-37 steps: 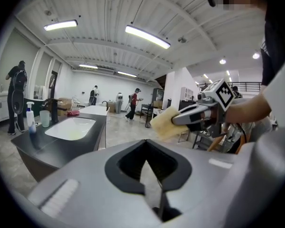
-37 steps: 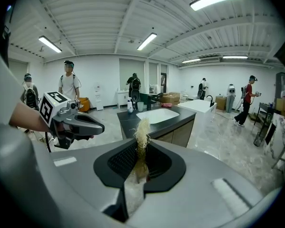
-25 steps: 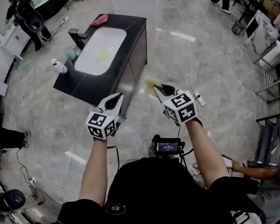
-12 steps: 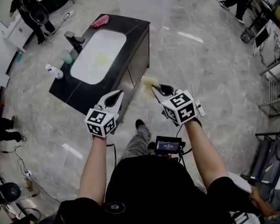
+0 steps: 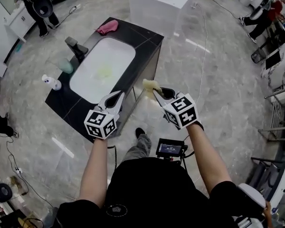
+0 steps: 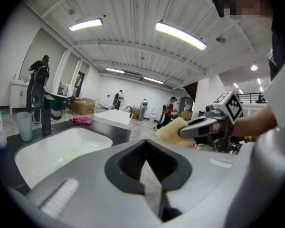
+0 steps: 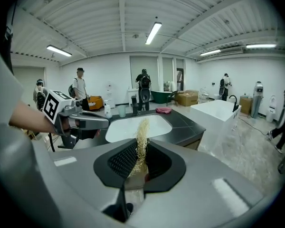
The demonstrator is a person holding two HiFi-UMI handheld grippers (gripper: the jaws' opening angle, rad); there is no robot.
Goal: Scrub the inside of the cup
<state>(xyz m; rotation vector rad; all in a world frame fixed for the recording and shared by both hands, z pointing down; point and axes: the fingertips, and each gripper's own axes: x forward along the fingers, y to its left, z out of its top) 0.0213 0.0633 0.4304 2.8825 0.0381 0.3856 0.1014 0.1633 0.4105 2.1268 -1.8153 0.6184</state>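
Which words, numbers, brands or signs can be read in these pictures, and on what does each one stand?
No text can be read clearly.
Small screen in front of the person: characters too small to read.
White bottle beside the sink: label blurred.
Two marker cubes: black-and-white patterns only, no letters.

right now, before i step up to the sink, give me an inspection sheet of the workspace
surface: black counter with a white sink, yellowish patch in the basin
job's things: green cup upright beside the faucet; yellow sponge in the right tool
clutter: soap bottle and pink cloth on the counter
tools: left tool shut, empty; right tool shut on the yellow sponge
cables: white cable across the floor right of the counter; more at lower left
surroundings: people at the room's edges; white tub beyond the counter
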